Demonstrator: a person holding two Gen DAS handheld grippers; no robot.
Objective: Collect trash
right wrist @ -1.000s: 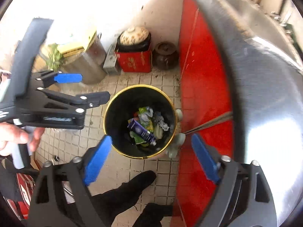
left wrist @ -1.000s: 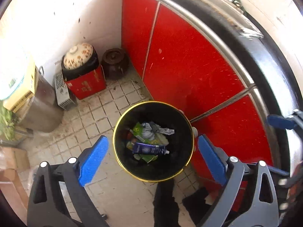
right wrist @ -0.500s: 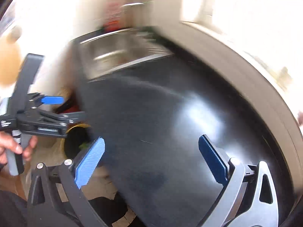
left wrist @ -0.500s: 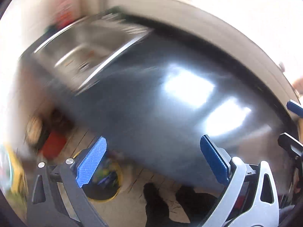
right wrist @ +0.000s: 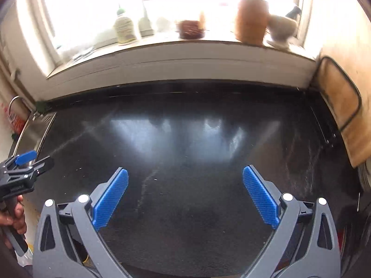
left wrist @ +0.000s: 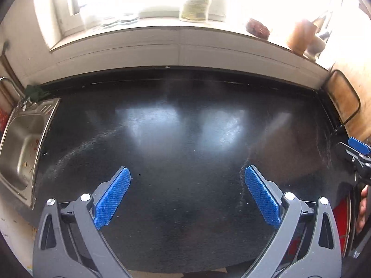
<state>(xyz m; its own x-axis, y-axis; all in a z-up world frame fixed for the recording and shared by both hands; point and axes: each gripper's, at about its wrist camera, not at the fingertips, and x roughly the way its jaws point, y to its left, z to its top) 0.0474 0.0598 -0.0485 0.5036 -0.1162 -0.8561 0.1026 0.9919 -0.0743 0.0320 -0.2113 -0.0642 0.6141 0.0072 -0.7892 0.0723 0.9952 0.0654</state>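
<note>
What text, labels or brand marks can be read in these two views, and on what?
None can be read.
Bottle on the window sill: label too blurred.
Left gripper, right wrist view: small pale marking on its body, too small to read.
Red packet by the sink: print blurred.

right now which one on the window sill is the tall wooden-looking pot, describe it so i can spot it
Start at the bright window behind the black countertop and follow its sill to the right. The tall pot stands near the right end, between a low dark bowl and a pale squat vessel. It is the tallest of these, orange-brown and cylindrical.
</note>
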